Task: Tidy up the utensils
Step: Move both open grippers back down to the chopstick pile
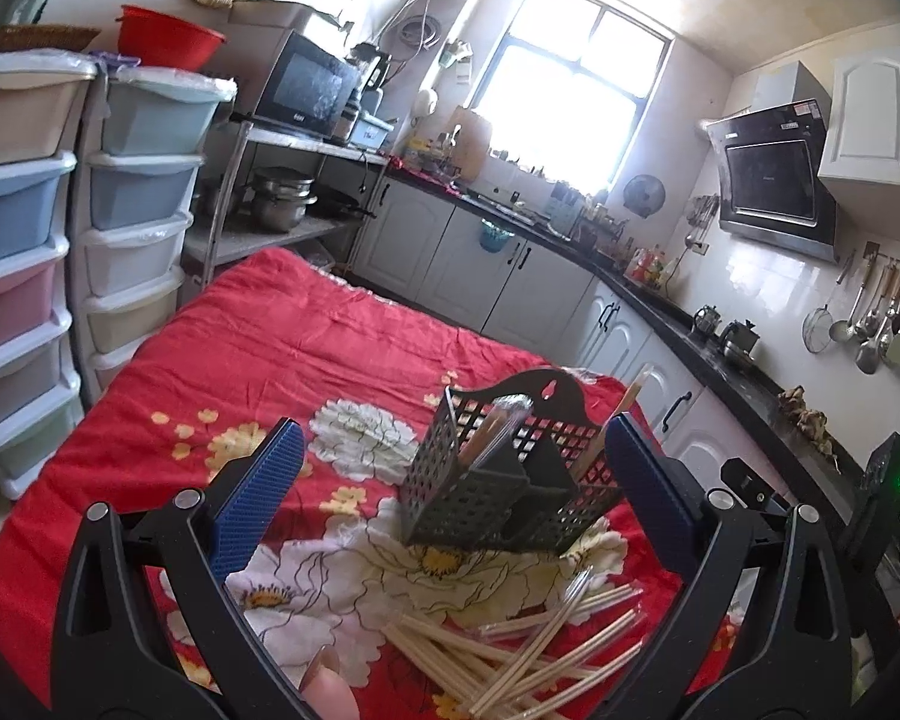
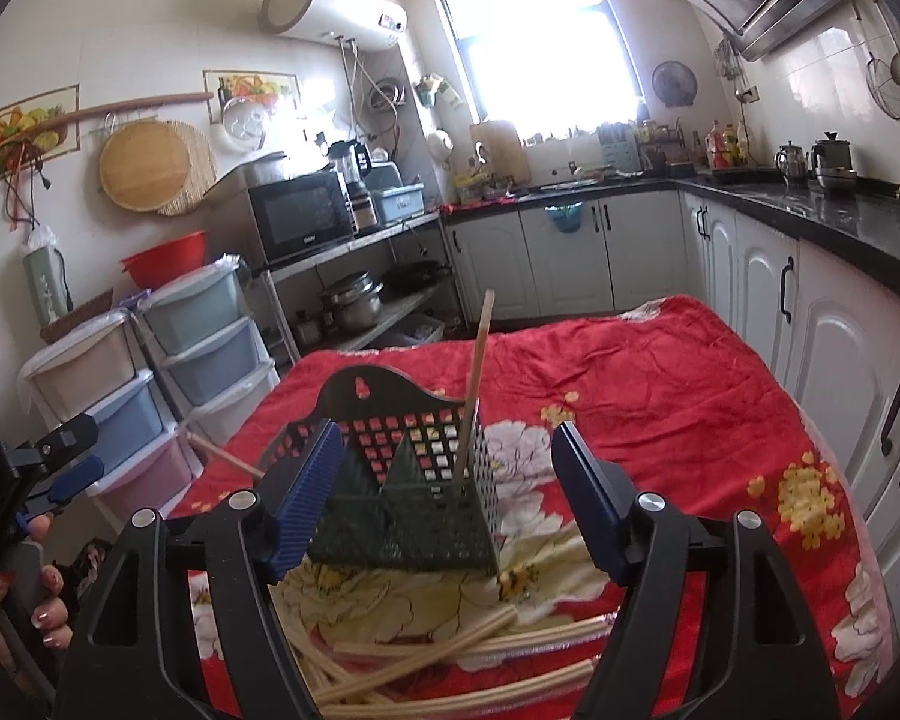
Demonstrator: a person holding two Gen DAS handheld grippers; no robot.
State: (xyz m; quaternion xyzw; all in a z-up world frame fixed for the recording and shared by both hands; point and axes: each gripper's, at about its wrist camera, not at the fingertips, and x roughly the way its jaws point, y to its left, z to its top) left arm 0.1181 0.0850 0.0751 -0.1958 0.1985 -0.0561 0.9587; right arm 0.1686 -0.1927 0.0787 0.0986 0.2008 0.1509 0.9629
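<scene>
A dark perforated utensil caddy [image 1: 510, 480] [image 2: 402, 498] stands on the red floral cloth [image 1: 306, 348] [image 2: 660, 378]. It holds wrapped chopsticks [image 1: 489, 432]; one pair stands upright in the right wrist view [image 2: 474, 384]. A loose pile of wrapped chopsticks lies in front of it [image 1: 528, 654] [image 2: 450, 654]. My left gripper [image 1: 450, 456] is open and empty, just before the caddy. My right gripper [image 2: 447, 456] is open and empty, its blue pads on either side of the caddy's near face.
Stacked plastic drawers [image 1: 132, 198] [image 2: 150, 384] stand left of the table. A metal shelf with a microwave [image 1: 306, 84] [image 2: 300, 216] and pots is behind. White cabinets with a black counter [image 1: 720, 354] [image 2: 840, 222] run along the right.
</scene>
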